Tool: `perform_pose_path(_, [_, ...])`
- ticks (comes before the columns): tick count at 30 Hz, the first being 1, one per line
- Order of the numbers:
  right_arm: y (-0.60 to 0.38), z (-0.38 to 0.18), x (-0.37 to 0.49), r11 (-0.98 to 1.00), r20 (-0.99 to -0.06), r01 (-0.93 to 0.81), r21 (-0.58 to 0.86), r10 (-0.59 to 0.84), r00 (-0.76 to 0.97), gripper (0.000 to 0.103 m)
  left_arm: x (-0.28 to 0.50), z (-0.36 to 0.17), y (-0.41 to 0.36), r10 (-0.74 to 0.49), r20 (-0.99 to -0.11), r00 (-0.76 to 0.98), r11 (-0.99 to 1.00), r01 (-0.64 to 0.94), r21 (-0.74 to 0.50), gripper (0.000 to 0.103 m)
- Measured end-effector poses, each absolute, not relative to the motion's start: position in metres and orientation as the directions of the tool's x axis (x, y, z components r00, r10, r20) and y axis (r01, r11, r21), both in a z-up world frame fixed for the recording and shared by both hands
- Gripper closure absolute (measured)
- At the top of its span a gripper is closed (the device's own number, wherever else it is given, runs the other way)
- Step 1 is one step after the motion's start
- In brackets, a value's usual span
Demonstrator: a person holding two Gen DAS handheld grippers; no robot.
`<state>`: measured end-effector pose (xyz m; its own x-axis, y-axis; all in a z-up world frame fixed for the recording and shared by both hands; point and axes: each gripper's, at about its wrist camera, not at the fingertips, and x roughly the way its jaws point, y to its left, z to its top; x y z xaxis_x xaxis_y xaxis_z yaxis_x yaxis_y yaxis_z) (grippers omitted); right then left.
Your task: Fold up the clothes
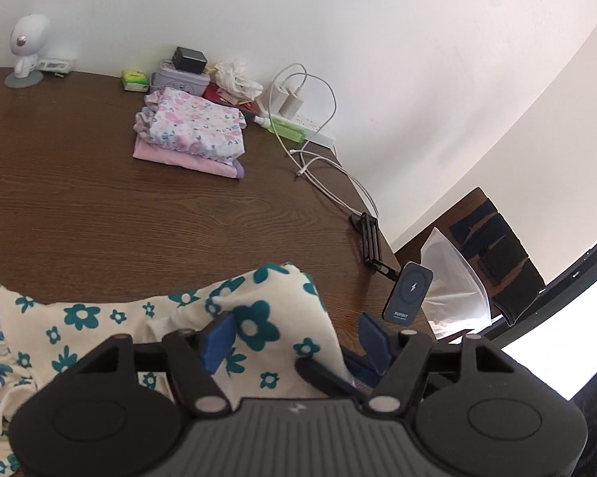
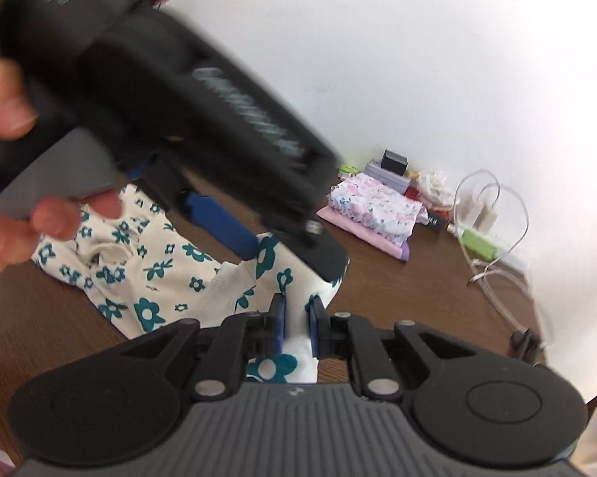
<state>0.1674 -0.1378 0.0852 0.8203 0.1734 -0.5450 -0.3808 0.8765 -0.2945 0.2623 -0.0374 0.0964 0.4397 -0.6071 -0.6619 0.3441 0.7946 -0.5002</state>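
Observation:
A cream garment with teal flowers (image 1: 254,318) lies on the brown wooden table (image 1: 99,206) near its front. My left gripper (image 1: 298,338) is open, its blue pads spread wide with a raised fold of the garment between them. In the right wrist view my right gripper (image 2: 296,328) is shut on a fold of the same garment (image 2: 155,274). The left gripper's black body (image 2: 171,91), blurred, hangs just above and ahead of my right gripper, with the person's fingers (image 2: 8,95) on it. A folded pile of pink floral clothes (image 1: 191,127) sits at the back of the table (image 2: 372,208).
Along the back wall are a white robot-shaped lamp (image 1: 26,49), a grey tin with a black box (image 1: 181,73), crumpled tissue (image 1: 237,77), a power strip with chargers and white cables (image 1: 298,119). A phone charger on a black stand (image 1: 408,296) sits at the right table edge, a chair (image 1: 493,246) beyond.

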Motion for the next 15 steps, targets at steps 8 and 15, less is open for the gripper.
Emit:
perform_pose_path(8, [-0.093, 0.064, 0.156, 0.764, -0.464, -0.337, -0.55, 0.056, 0.884, 0.092, 0.27, 0.082, -0.031, -0.536, -0.701, 0.471, 0.837, 0.189, -0.513, 0.059])
perform_pose_path(15, [-0.096, 0.061, 0.161, 0.819, -0.46, -0.326, -0.473, 0.086, 0.884, 0.09, 0.274, 0.074, -0.02, -0.538, -0.702, 0.466, 0.837, 0.199, -0.51, 0.067])
